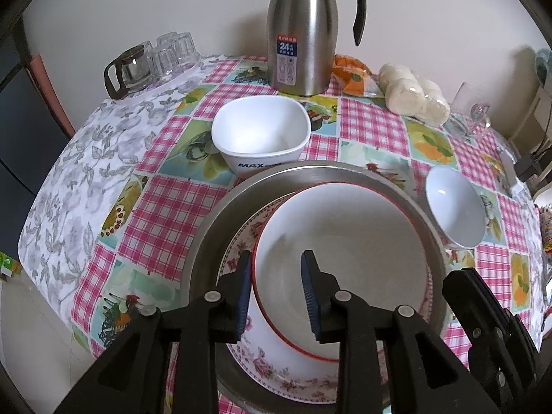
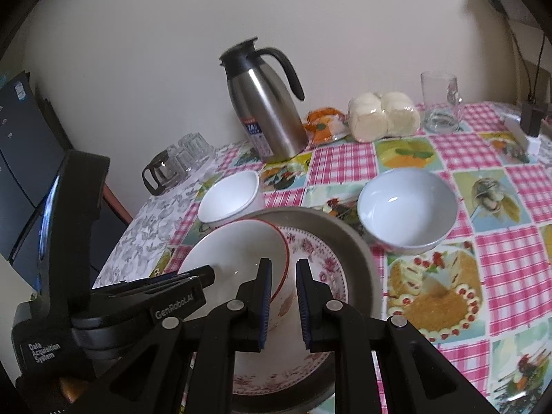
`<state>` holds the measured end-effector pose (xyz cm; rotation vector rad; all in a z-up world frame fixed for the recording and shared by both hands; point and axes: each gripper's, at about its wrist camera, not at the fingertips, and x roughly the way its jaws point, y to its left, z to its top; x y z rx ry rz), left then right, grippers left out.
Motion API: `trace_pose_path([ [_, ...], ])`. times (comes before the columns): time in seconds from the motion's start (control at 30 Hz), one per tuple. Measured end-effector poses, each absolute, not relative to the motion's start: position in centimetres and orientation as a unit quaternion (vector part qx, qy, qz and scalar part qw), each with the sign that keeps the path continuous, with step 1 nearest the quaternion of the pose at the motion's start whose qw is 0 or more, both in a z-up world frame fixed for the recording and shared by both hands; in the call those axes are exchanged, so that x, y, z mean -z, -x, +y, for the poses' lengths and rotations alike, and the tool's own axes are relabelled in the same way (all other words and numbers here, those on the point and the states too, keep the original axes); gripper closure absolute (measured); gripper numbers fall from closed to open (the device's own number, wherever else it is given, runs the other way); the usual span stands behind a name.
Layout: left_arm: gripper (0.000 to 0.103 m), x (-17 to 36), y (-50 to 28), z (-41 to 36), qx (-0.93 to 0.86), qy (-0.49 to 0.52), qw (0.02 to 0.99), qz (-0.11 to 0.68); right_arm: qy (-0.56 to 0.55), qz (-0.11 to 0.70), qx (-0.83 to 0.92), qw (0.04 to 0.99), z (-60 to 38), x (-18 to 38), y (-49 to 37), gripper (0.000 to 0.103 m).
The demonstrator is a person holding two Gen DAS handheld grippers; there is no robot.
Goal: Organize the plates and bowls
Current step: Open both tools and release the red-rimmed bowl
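Straddling the near rim of a red-rimmed bowl (image 1: 345,258), the left gripper (image 1: 276,296) is seen with its jaws apart, one blue pad outside the wall and one inside; whether the pads press the rim cannot be told. The right gripper (image 2: 283,302) is placed over the same bowl's (image 2: 238,258) rim from the other side, its jaws narrowly apart around the wall, and contact likewise cannot be confirmed. The bowl is tilted and is set on a floral plate (image 1: 241,252), which lies inside a round metal tray (image 1: 207,241) on the worktop (image 1: 165,207). In the right wrist view the plate (image 2: 321,258) and tray (image 2: 358,252) are shown beneath the bowl. A square white bowl (image 1: 260,134) printed with "MAX" is found just behind the tray, and a round white bowl (image 1: 455,207) stands just beside the tray's right edge. Both are seen again from the right side, the square one (image 2: 231,200) at left, the round one (image 2: 407,210) at right. Farther back, a steel thermos jug (image 1: 303,31) is set near the wall, with a bag of buns (image 1: 414,93), a glass mug (image 2: 441,103) and a small glass pot (image 1: 127,69) among upturned glasses (image 1: 176,51).
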<state>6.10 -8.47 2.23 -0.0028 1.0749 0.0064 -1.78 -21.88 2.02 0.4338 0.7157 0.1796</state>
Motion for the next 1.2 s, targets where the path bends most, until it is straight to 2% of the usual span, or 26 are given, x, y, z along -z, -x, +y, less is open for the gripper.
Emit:
trace_pose_path([
  [0.03, 0.069, -2.4, -6.0, -8.5, 0.0, 0.003, 0.86, 0.51, -0.208, 0.344, -0.083, 0.912, -22.0, -2.2, 2.0, 0.081],
  [0.07, 0.068, -2.6, -5.8, -8.4, 0.004, 0.006, 0.861, 0.508, -0.207, 0.342, -0.08, 0.913, -22.0, -2.4, 2.2, 0.072],
  [0.1, 0.067, -2.8, -5.5, -8.3, 0.007, 0.01, 0.863, 0.505, -0.207, 0.34, -0.079, 0.914, -22.0, -2.5, 2.5, 0.068],
  [0.13, 0.066, -3.0, -5.4, -8.3, 0.01, 0.012, 0.865, 0.502, -0.207, 0.338, -0.077, 0.915, -22.1, -2.5, 2.7, 0.065],
  [0.2, 0.065, -3.4, -5.1, -8.1, 0.012, 0.015, 0.868, 0.497, -0.205, 0.339, -0.07, 0.916, -22.0, -2.6, 3.1, 0.065],
  [0.27, 0.061, -3.8, -4.9, -7.8, 0.012, 0.017, 0.872, 0.49, -0.203, 0.339, -0.064, 0.917, -22.1, -2.5, 3.3, 0.056],
  [0.33, 0.055, -4.2, -4.8, -7.3, 0.012, 0.02, 0.876, 0.482, -0.203, 0.338, -0.055, 0.917, -22.2, -2.6, 3.5, 0.053],
  [0.57, 0.05, -4.4, -5.1, -5.2, 0.014, 0.037, 0.878, 0.476, -0.194, 0.337, -0.034, 0.921, -22.0, -2.7, 3.5, 0.04],
  [0.7, 0.038, -3.7, -5.5, -4.1, 0.011, 0.046, 0.874, 0.483, -0.178, 0.341, -0.019, 0.923, -21.5, -2.6, 3.3, 0.031],
  [0.8, 0.037, -3.5, -5.7, -3.2, 0.012, 0.056, 0.872, 0.486, -0.18, 0.344, -0.011, 0.922, -21.5, -2.5, 3.1, 0.027],
  [0.87, 0.037, -3.5, -5.9, -2.6, 0.012, 0.06, 0.872, 0.486, -0.178, 0.344, 0.0, 0.922, -21.6, -2.5, 3.1, 0.017],
  [1.1, 0.035, -3.3, -7.0, 0.4, 0.012, 0.093, 0.869, 0.486, -0.164, 0.333, 0.036, 0.928, -21.2, -3.1, 3.1, 0.008],
  [1.2, 0.018, -2.8, -7.4, 1.6, 0.017, 0.103, 0.865, 0.491, -0.158, 0.331, 0.047, 0.929, -20.7, -3.3, 2.9, 0.008],
])
